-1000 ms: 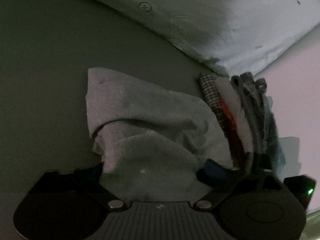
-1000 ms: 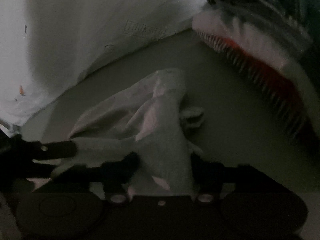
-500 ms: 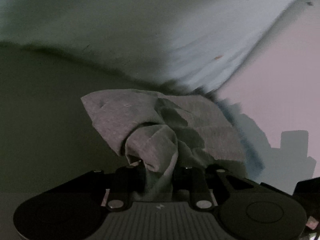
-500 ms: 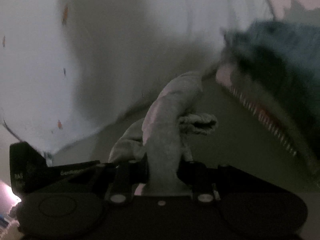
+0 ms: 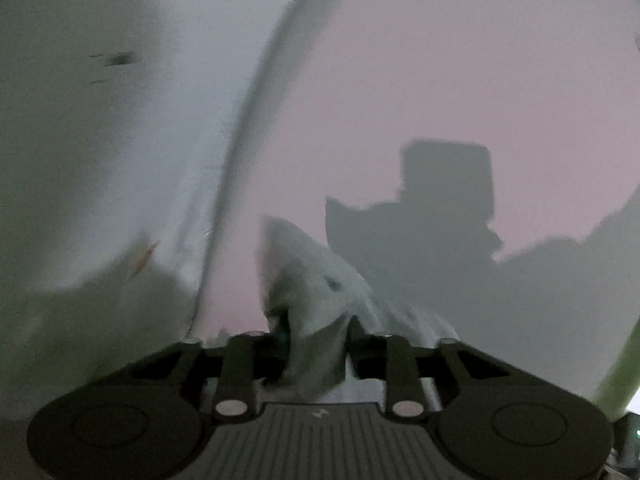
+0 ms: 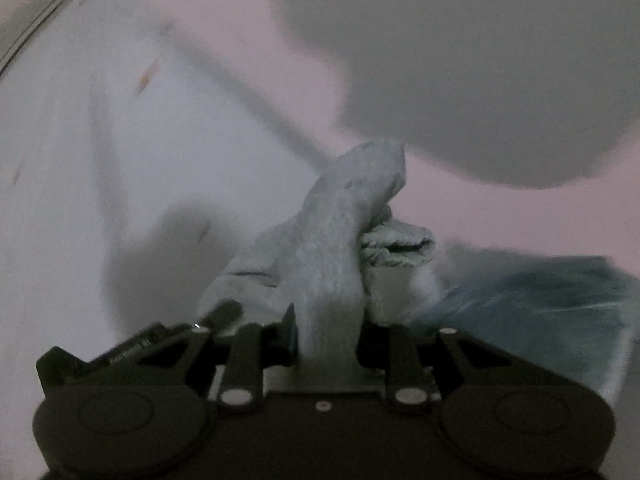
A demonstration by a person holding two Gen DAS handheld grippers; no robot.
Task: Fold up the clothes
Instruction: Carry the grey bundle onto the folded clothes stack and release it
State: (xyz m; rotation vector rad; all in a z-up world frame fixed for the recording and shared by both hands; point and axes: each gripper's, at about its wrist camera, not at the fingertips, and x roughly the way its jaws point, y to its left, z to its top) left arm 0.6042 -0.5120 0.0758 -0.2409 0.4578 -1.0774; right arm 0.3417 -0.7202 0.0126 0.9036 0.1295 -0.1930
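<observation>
A pale grey cloth [image 5: 316, 280] is bunched between the fingers of my left gripper [image 5: 316, 340], which is shut on it and holds it raised against a pinkish wall. The same grey cloth [image 6: 340, 240] rises in a thick roll from my right gripper [image 6: 328, 340], which is also shut on it. A folded edge of the cloth sticks out to the right of the roll. The left gripper's black body [image 6: 132, 352] shows at the lower left of the right wrist view. The scene is dim and blurred.
A white pillow or sheet [image 5: 100, 140] fills the left side of the left wrist view and also shows in the right wrist view [image 6: 100, 180]. A bluish-teal fabric [image 6: 540, 308] lies at the right. Dark shadows fall on the pink wall [image 5: 440, 80].
Both grippers closed on the grey cloth and lifted it off the dark surface. The views now tilt up toward the wall and the pile of clothes has dropped out of the left view.
</observation>
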